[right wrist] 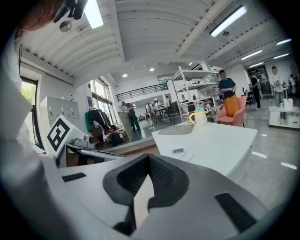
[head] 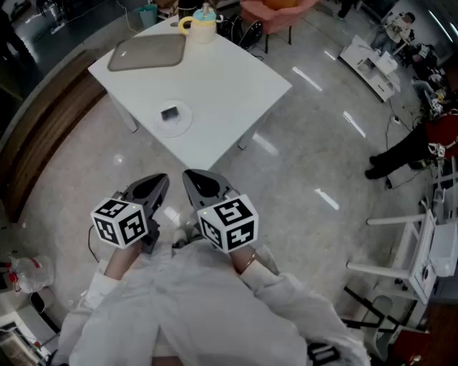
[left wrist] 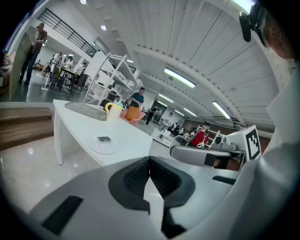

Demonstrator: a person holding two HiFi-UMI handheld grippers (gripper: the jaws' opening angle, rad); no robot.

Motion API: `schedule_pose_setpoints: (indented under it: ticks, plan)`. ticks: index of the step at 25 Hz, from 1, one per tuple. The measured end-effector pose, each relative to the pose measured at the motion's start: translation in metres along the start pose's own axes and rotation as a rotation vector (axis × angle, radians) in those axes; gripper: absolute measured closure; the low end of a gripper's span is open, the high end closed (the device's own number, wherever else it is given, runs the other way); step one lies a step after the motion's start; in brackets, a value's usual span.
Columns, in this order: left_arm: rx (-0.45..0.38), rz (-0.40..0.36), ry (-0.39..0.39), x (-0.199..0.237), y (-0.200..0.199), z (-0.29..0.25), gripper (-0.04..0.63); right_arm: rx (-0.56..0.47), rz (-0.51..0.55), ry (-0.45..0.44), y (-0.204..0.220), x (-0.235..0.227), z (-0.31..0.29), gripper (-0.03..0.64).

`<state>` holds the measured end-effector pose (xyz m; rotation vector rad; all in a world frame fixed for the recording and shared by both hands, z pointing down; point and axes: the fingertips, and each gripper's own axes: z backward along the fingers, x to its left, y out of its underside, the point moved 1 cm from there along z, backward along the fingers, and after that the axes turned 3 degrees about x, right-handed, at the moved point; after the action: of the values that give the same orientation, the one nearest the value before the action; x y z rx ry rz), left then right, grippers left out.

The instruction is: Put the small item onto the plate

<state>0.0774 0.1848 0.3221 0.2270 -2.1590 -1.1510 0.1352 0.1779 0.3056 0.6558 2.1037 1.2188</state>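
A small dark item [head: 169, 113] lies on a round white plate [head: 183, 122] near the front edge of the white table [head: 229, 78]. The same plate [left wrist: 102, 147] with the item [left wrist: 103, 139] shows in the left gripper view, and the plate [right wrist: 186, 153] with the item [right wrist: 178, 150] in the right gripper view. Both grippers are held close to the person's body, well short of the table. My left gripper [head: 159, 181] is shut with nothing in it. My right gripper [head: 192, 176] is shut and empty too.
A grey tray [head: 147, 52] lies at the table's far left and a yellow-handled cup [head: 200, 27] at its far end. A pink chair [head: 275, 14] stands beyond. Shiny floor separates me from the table. White racks [head: 429, 243] stand at the right, with people farther off.
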Motion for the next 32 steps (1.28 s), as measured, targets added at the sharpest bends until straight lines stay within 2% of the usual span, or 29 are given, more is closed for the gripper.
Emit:
schedule_pose_setpoints:
  ticks: [16, 24, 28, 32]
  plan:
    - [0.030, 0.014, 0.001, -0.014, 0.018, 0.001, 0.584, 0.012, -0.037, -0.003, 0.011, 0.002, 0.009, 0.601]
    - [0.008, 0.054, -0.051, 0.007, 0.018, -0.010, 0.584, 0.002, -0.033, 0.035, 0.015, -0.021, 0.008, 0.601]
    - [-0.020, 0.080, -0.069, 0.008, 0.013, -0.014, 0.584, 0.007, -0.030, 0.017, 0.009, -0.030, 0.004, 0.601]
    - [-0.005, 0.104, -0.086, 0.018, 0.017, -0.023, 0.584, 0.026, -0.026, 0.001, 0.012, -0.034, -0.008, 0.601]
